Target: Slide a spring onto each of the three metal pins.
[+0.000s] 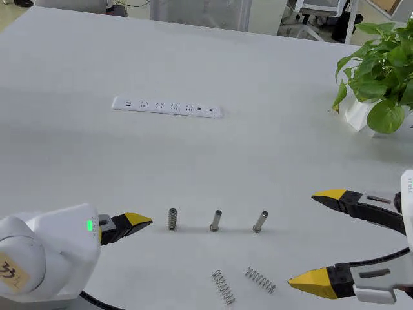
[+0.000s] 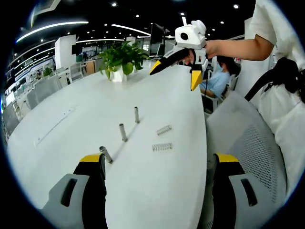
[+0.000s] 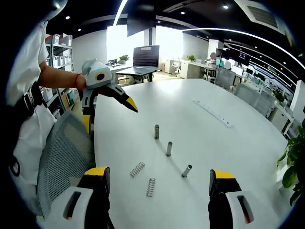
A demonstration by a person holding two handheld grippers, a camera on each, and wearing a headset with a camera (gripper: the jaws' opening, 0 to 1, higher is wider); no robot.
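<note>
Yellow-tipped left gripper (image 2: 159,160) spread, second jaw hidden in head view; right gripper (image 1: 321,237) spread, body cut off; I note open table (image 1: 193,155) around pins (image 1: 215,220).

The left gripper (image 2: 159,160) is held low with its yellow-tipped jaws spread wide, nothing between them. Facing it, the right gripper (image 1: 315,237) gapes just as wide and is empty too. A hand (image 2: 208,47) grips the right gripper's white body, with a bare forearm (image 2: 238,47) stretched out behind it.

table (image 1: 271,161) | power strip (image 1: 166,106) | plant (image 1: 377,90) | three pins (image 1: 215,220) | two springs (image 1: 260,279)
</note>
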